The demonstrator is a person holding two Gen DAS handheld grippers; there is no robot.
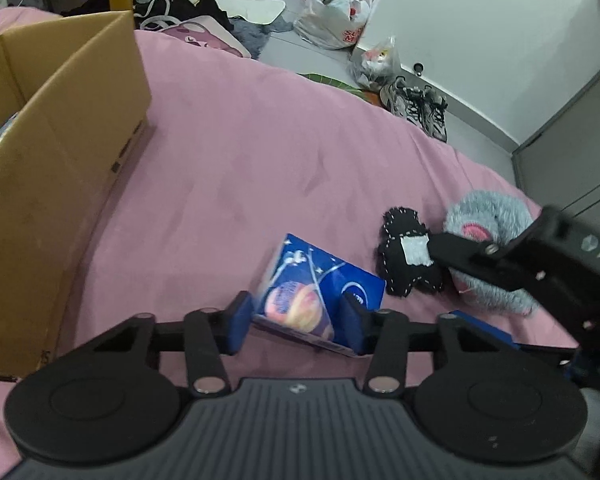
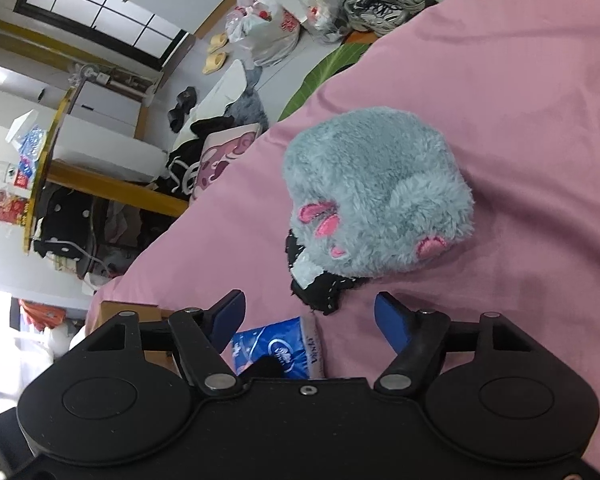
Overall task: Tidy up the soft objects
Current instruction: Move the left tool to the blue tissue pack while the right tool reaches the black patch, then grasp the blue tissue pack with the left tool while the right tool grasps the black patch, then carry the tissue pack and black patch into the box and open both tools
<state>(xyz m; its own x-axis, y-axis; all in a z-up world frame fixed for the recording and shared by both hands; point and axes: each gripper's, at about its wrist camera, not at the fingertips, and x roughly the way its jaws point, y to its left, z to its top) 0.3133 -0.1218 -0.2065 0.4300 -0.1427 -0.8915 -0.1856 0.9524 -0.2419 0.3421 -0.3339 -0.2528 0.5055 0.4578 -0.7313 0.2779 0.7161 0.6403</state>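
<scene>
The left gripper (image 1: pixel 298 318) fingers squeeze the blue tissue pack (image 1: pixel 320 296) on the pink bed (image 1: pixel 260 140). The right gripper (image 2: pixel 310 320) fingers are wide apart, holding nothing. At 12 o'clock from them lie the grey plush toy (image 2: pixel 376 192) and black plush (image 2: pixel 320 284). The cardboard box (image 1: pixel 60 160) waits at 10 o'clock, so most tidying is left.

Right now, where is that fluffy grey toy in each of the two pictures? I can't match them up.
Left wrist view: the grey toy lies at the right edge, partly behind the right hand-held gripper.
Right wrist view: it fills the upper middle, ahead of the open fingers.
Shared landmark: the black patch touching the toy, on the pink sheet.
</scene>
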